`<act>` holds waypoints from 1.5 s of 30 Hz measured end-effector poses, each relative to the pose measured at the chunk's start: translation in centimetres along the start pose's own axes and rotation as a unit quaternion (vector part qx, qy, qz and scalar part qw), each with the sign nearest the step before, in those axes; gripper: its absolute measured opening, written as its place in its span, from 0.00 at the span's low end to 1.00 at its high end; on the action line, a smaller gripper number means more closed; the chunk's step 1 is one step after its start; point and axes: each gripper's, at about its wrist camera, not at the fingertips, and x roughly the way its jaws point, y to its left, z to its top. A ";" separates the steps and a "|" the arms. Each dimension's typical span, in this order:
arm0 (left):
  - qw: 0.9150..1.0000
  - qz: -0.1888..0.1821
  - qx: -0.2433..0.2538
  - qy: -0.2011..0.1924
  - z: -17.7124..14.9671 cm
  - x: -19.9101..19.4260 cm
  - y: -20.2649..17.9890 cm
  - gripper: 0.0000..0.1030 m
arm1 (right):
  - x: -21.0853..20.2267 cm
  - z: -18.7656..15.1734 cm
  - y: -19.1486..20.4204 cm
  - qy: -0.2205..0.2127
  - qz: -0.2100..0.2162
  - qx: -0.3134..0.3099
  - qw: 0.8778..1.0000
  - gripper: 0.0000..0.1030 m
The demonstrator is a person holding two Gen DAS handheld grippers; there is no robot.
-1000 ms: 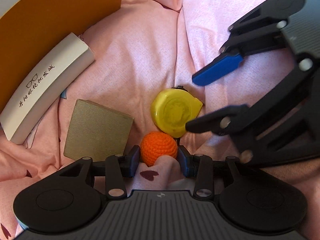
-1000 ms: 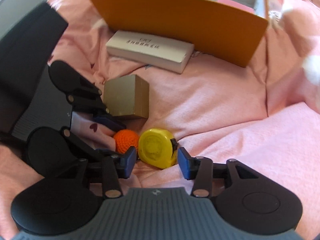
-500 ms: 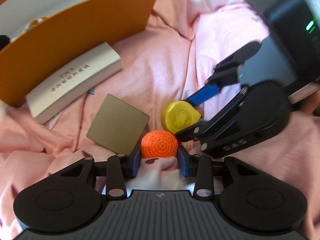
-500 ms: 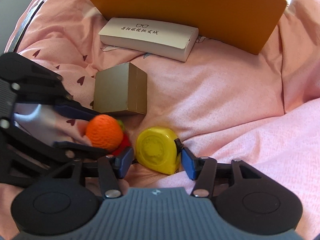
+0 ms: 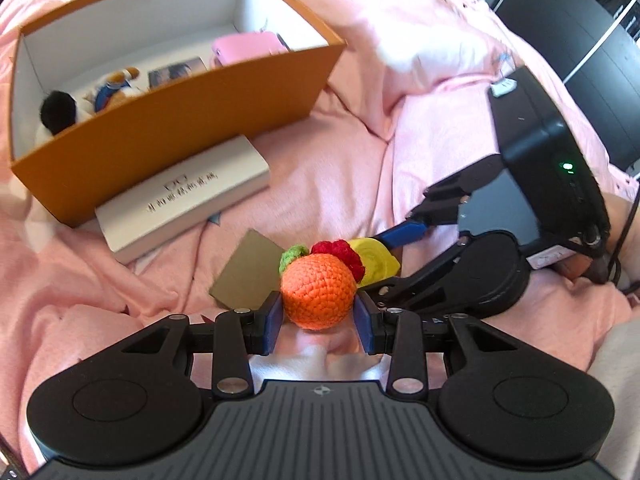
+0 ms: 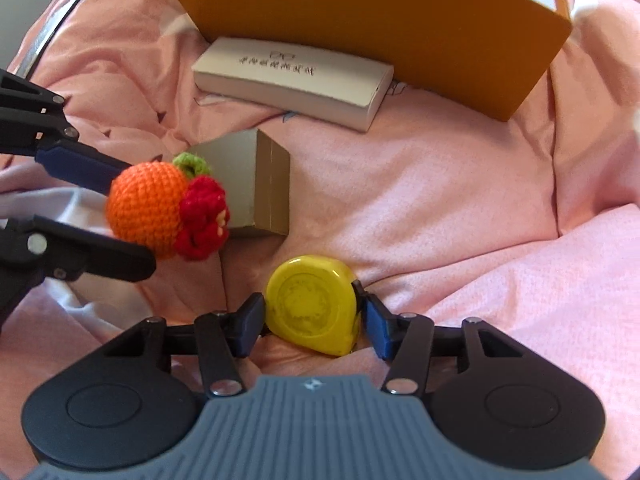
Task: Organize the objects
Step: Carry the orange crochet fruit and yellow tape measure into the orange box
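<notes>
Left gripper: we see it clamped on the crocheted orange, both blue pads pressed to the ball's sides, the ball lifted clear of the pink bedsheet.
Crocheted orange: round, so no long axis; its green leaf and red flower sit on the far side from our left wrist camera, facing toward the right gripper.
Right gripper: we see it closed around the yellow tape measure, pads touching its left and right edges.
Yellow tape measure: it stands on edge, round flat face turned toward our right wrist camera, low against the bedsheet; whether it touches the bedsheet we cannot tell.
Gold box: it rests on the bed just behind both held things.
White case: long axis runs along the front wall of the orange box, lying just beside it.
Orange box: open-topped, with a pink item and small toys inside.
</notes>
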 end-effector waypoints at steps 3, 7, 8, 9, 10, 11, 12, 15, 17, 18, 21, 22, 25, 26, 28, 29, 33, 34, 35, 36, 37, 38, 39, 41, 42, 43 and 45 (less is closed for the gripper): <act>1.000 0.009 -0.008 -0.009 0.5 -0.5 0.2 0.42 | -1.4 0.2 -0.1 -0.020 0.000 0.004 1.000 0.54; 0.999 0.027 -0.015 -0.020 1.5 -0.7 0.5 0.42 | -3.2 0.9 -0.3 -0.045 0.001 0.004 0.999 0.54; 0.999 0.032 -0.013 -0.024 1.8 -0.8 0.4 0.42 | -3.8 1.2 -0.4 -0.053 0.002 0.004 0.999 0.54; 0.999 0.036 -0.010 -0.028 2.0 -1.0 0.3 0.42 | -4.4 1.4 -0.6 -0.060 0.004 0.005 0.998 0.54; 0.999 0.038 -0.009 -0.032 2.3 -1.0 0.3 0.42 | -4.9 1.7 -0.7 -0.068 0.005 0.007 0.998 0.54; 0.998 0.041 -0.008 -0.036 2.6 -1.1 0.4 0.42 | -5.3 2.1 -0.8 -0.075 0.006 0.007 0.997 0.54; 0.998 0.043 -0.007 -0.040 2.9 -1.3 0.4 0.42 | -5.8 2.5 -0.7 -0.082 0.005 0.006 0.997 0.54; 0.997 0.053 0.000 -0.053 3.9 -1.9 0.5 0.42 | -7.0 3.7 -0.8 -0.102 -0.003 -0.004 0.995 0.54; 0.996 0.059 0.006 -0.064 4.7 -2.6 0.6 0.42 | -7.9 4.5 -1.0 -0.113 -0.008 -0.010 0.993 0.54; 0.996 0.062 0.008 -0.070 5.1 -2.9 0.8 0.42 | -8.3 5.1 -1.1 -0.118 -0.010 -0.013 0.993 0.54; 0.994 0.067 0.011 -0.092 6.6 -4.2 1.5 0.42 | -9.7 6.6 -1.7 -0.135 -0.016 -0.023 0.990 0.54; 0.993 0.069 0.011 -0.098 7.1 -4.7 1.9 0.42 | -10.1 7.0 -1.7 -0.140 -0.019 -0.026 0.990 0.54; 0.990 0.076 0.010 -0.117 8.9 -5.3 3.0 0.42 | -11.5 8.7 -2.5 -0.158 -0.029 -0.032 0.986 0.54; 0.990 0.075 0.008 -0.122 9.7 -5.5 3.5 0.42 | -11.8 9.4 -2.9 -0.163 -0.033 -0.033 0.985 0.54; 0.990 0.069 0.002 -0.126 11.0 -5.6 4.4 0.42 | -12.3 10.5 -3.4 -0.170 -0.042 -0.034 0.984 0.54; 0.990 0.065 -0.002 -0.128 11.8 -5.6 4.9 0.42 | -12.4 11.0 -3.8 -0.173 -0.046 -0.033 0.983 0.54; 0.991 0.052 -0.024 -0.122 15.0 -4.5 6.9 0.42 | -12.2 13.6 -5.1 -0.178 -0.050 -0.030 0.982 0.54; 0.991 0.046 -0.031 -0.118 15.7 -4.0 7.5 0.42 | -12.1 14.0 -5.4 -0.176 -0.051 -0.032 0.983 0.54; 0.992 0.039 -0.043 -0.113 16.3 -3.5 8.2 0.42 | -11.9 14.7 -5.8 -0.173 -0.050 -0.033 0.983 0.54; 0.992 0.033 -0.054 -0.107 16.9 -2.9 8.9 0.42 | -11.5 15.4 -6.2 -0.169 -0.050 -0.036 0.984 0.54; 0.992 0.028 -0.062 -0.103 17.5 -2.2 9.5 0.42 | -11.2 16.1 -6.5 -0.166 -0.050 -0.040 0.984 0.54; 0.992 0.028 -0.068 -0.099 18.1 -1.6 10.1 0.42 | -10.6 16.9 -6.7 -0.161 -0.052 -0.045 0.984 0.54; 0.992 0.029 -0.074 -0.095 18.5 -1.0 10.6 0.42 | -10.2 17.6 -7.1 -0.156 -0.056 -0.050 0.985 0.54; 0.992 0.031 -0.081 -0.087 19.4 0.1 11.5 0.42 | -9.2 19.0 -7.5 -0.150 -0.060 -0.065 0.985 0.54; 0.992 0.031 -0.085 -0.083 19.7 0.7 12.0 0.42 | -8.7 19.7 -7.6 -0.147 -0.062 -0.074 0.984 0.54; 0.992 0.031 -0.090 -0.079 20.1 1.2 12.4 0.42 | -8.2 20.4 -7.8 -0.144 -0.065 -0.077 0.984 0.54; 0.992 0.030 -0.100 -0.073 20.8 2.0 13.3 0.42 | -7.1 22.1 -8.4 -0.134 -0.071 -0.081 0.985 0.54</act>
